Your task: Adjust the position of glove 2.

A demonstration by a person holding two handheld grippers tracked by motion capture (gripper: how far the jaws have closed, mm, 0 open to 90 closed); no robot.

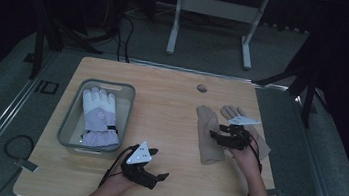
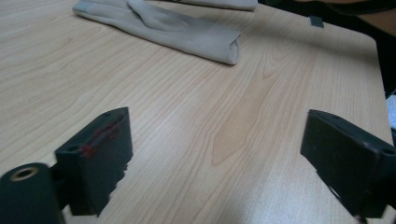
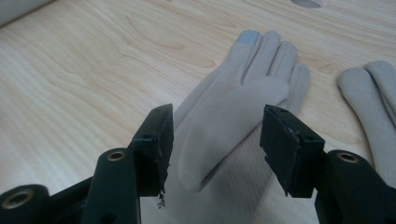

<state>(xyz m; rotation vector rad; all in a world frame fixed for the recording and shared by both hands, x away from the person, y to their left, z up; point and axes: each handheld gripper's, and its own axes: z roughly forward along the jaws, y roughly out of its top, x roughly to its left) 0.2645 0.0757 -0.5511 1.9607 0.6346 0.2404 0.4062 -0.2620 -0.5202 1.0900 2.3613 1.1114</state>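
1. Beige glove [image 3: 233, 121] lies flat on my table [image 1: 169, 122], at about 3 o'clock from centre, fingers pointing to 12.
2. My right gripper [image 3: 215, 149] hovers over its thumb, jaws released either side, not pressing.
3. My left gripper [image 2: 215, 163], at 6 o'clock, is released over bare wood.
4. A white glove [image 1: 99, 116] fills the bin [image 1: 66, 125] at 9 o'clock.
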